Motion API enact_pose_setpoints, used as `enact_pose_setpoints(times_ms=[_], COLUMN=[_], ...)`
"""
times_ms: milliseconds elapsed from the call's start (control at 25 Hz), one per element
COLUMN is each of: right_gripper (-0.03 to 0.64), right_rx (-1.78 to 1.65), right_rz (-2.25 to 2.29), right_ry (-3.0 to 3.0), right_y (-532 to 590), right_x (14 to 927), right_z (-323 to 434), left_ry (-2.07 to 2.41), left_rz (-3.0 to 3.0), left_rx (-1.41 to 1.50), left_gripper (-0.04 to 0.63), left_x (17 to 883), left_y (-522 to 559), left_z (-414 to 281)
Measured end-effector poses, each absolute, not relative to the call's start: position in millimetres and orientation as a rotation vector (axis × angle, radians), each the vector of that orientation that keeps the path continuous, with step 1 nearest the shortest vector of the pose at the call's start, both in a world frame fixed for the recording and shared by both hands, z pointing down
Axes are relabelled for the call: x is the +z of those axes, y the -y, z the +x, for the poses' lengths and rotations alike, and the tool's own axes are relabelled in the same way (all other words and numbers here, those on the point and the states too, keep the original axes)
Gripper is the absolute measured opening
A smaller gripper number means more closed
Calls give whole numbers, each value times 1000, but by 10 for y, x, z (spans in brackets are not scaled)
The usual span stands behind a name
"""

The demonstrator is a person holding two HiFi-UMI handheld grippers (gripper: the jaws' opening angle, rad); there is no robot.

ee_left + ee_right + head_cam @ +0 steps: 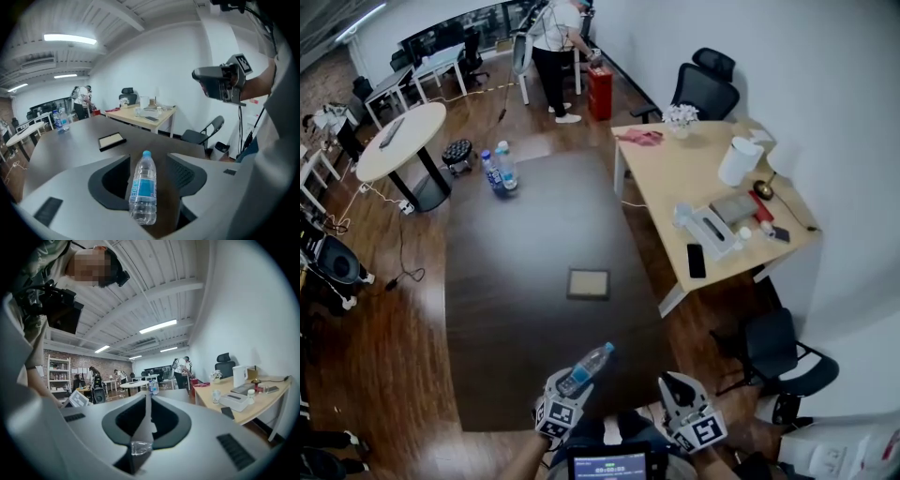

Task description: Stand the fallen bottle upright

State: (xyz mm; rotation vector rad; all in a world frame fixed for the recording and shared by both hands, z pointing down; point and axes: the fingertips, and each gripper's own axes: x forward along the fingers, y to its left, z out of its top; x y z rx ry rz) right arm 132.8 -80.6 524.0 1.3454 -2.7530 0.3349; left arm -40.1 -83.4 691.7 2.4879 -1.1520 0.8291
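A clear water bottle [587, 367] with a blue label and blue cap lies on its side on the dark table [525, 309], near the front edge, with its cap pointing away from me. My left gripper [573, 381] has its jaws to either side of the bottle's [143, 189] lower half. The bottle rests against the left jaw, and bare table shows between it and the right jaw. From its own camera, the left gripper [147, 160] is angled down at the table. My right gripper [674, 382] hovers to the right, off the table's corner, its jaws shut together [147, 398] with nothing held.
Two upright bottles [499, 169] stand at the table's far end. A flat dark-framed pad [588, 283] lies mid-table. To the right, a wooden desk [666, 178] holds a phone, a box and a kettle. Office chairs [773, 352] stand nearby, and a person [555, 47] is at the far wall.
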Motion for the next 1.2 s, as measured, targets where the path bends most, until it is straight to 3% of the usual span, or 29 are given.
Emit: enact_pose_setpoints(times_ms=[40, 120, 160, 560, 1200], right_gripper=[61, 61, 61, 58, 58], right_rx=[337, 338, 338, 390, 412], right_rz=[1352, 1368, 1378, 1437, 1433], right_ry=[2749, 2744, 2742, 2688, 2658], right_y=[823, 865, 891, 1049, 1074], right_x=[5246, 5249, 5247, 5386, 5581], right_z=[1353, 1403, 1426, 1632, 1696], left_ry=[1113, 1046, 1019, 862, 830], left_rz=[2488, 2478, 2466, 2382, 2377], left_rx=[884, 991, 1034, 1221, 1251], left_gripper=[258, 260, 307, 308, 308], left_x=[7011, 7195, 7289, 7986, 8263], left_y=[841, 861, 877, 1081, 1189], left_z=[-358, -299, -283, -176, -73])
